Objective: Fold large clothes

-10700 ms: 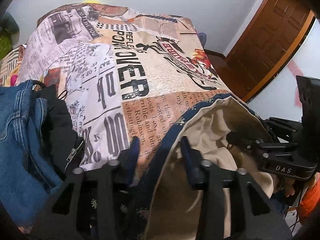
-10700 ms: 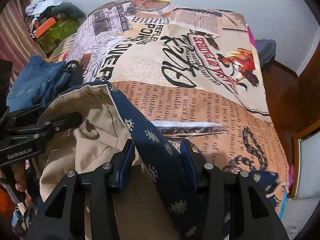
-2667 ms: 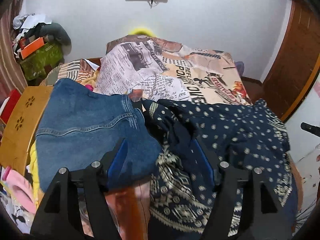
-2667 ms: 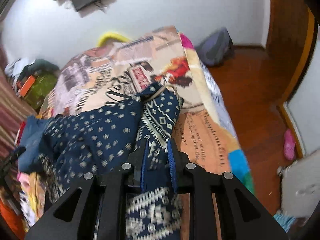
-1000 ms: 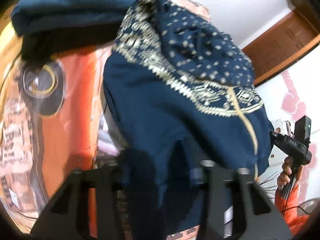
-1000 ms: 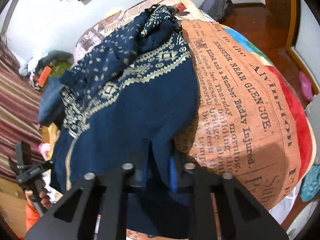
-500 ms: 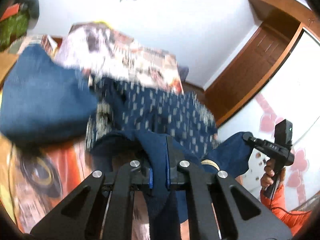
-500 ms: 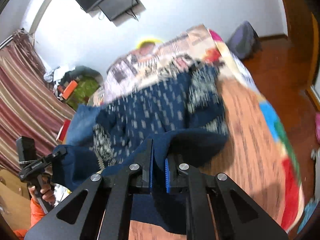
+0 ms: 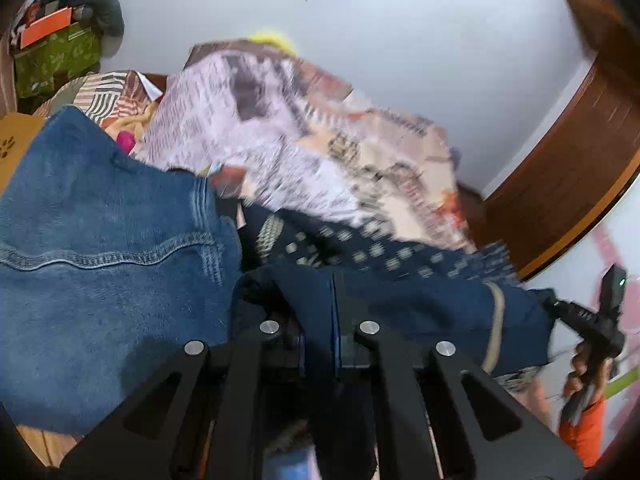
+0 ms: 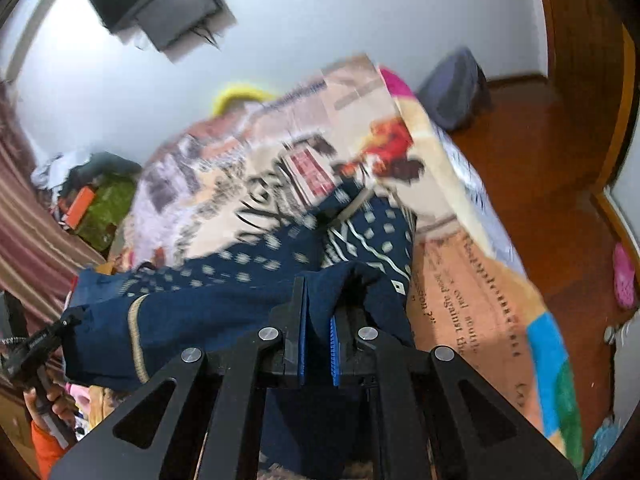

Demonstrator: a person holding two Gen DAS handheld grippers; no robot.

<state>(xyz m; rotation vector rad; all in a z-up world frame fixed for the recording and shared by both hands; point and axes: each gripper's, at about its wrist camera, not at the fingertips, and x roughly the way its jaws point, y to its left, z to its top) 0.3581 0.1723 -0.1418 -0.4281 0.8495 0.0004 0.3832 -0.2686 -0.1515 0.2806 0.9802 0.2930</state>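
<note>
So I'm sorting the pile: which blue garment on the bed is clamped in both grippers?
The dark navy patterned garment, pinched by the left gripper and the right gripper. The lighter blue jeans lie loose beside it, ungripped.

Left wrist view: the camera sits just behind the left gripper point(image 9: 320, 320), whose black frame fills the lower frame, and faces down along its fingers over the bed point(image 9: 280, 140) toward the far wall point(image 9: 420, 40) at the top; jeans point(image 9: 100, 260) lie close at left. Right wrist view: the camera sits likewise behind the right gripper point(image 10: 318, 320), looking down the bed with wooden floor point(image 10: 540, 160) at right. Both views share the navy patterned garment point(image 9: 420, 296), the newspaper-print bedcover and the wall. Each view catches the other gripper at its edge: the right one at lower right, the left one at lower left.
</note>
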